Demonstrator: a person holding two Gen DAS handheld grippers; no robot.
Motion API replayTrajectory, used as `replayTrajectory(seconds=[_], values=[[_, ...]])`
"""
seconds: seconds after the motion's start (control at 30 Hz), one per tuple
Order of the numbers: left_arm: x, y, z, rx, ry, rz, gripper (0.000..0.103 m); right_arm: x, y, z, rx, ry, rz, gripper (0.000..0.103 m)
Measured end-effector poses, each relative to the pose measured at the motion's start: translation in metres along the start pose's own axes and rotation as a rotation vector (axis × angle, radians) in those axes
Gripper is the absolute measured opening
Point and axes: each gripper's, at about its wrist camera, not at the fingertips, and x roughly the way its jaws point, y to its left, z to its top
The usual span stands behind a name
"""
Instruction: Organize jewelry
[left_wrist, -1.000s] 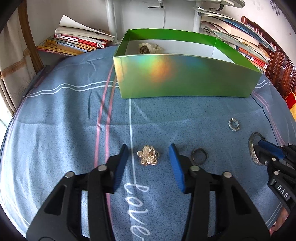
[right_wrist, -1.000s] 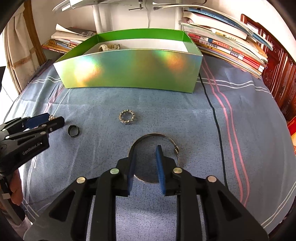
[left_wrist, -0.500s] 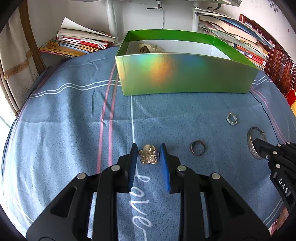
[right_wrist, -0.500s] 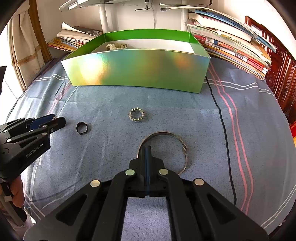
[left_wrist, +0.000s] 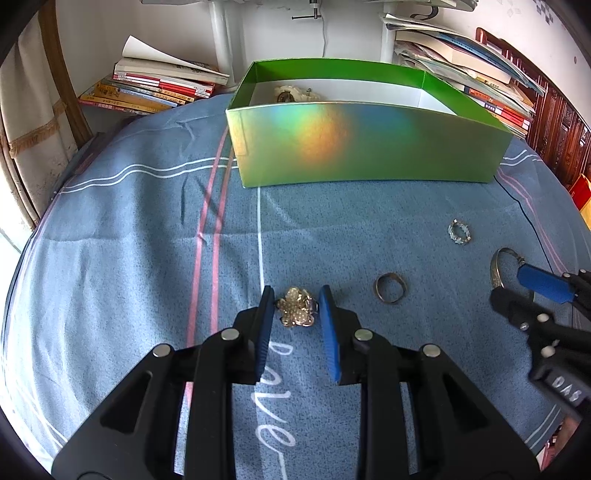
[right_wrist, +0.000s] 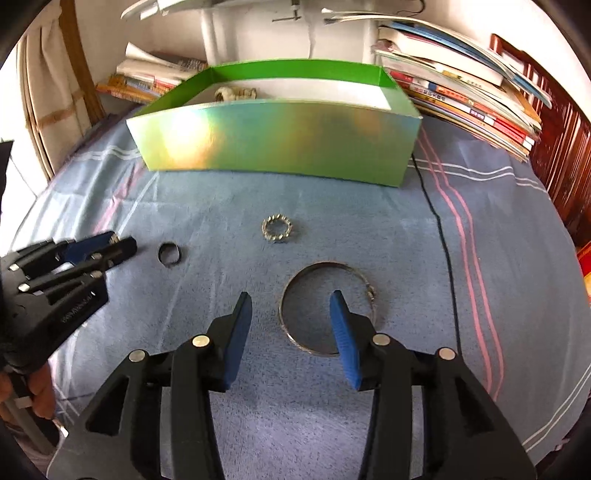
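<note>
Left wrist view: flower brooch (left_wrist: 296, 307) lying on blue cloth (left_wrist: 147, 240) directly between the pads of the left gripper (left_wrist: 297, 325), jaws narrowed around it, left pad touching, right pad just beside; firm grip not certain. Dark ring (left_wrist: 390, 288) just right, green box (left_wrist: 365, 144) well beyond. Right wrist view: right gripper (right_wrist: 291, 332) just reopened, jaws apart, holding nothing, straddling the near-left rim of the silver bangle (right_wrist: 328, 310), right pad inside the hoop.

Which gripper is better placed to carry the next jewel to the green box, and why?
Left. The left gripper has closed round the flower brooch; the right gripper has just been opening, one finger inside the bangle, gripping nothing. The green box lies ahead.
</note>
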Motion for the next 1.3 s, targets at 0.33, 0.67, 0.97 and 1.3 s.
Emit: replayTrajectory(seconds=[0.33,0.67,0.97,1.3], values=[[-0.001,0.002,-0.002,-0.008,-0.001,-0.012,0.025,-0.001,0.008,-0.001,-0.030,-0.004,0.027,0.004],[-0.015,0.002,-0.001,-0.007,-0.028,-0.009,0.025,-0.016,0.006,0.005,-0.020,-0.047,0.033,0.004],[-0.019,-0.002,0.000,0.001,-0.031,-0.007,0.025,-0.018,0.002,0.004,-0.007,-0.050,0.040,0.004],[-0.018,-0.005,0.002,0.010,-0.028,-0.008,0.025,-0.014,-0.002,0.007,0.003,-0.041,0.052,0.004]])
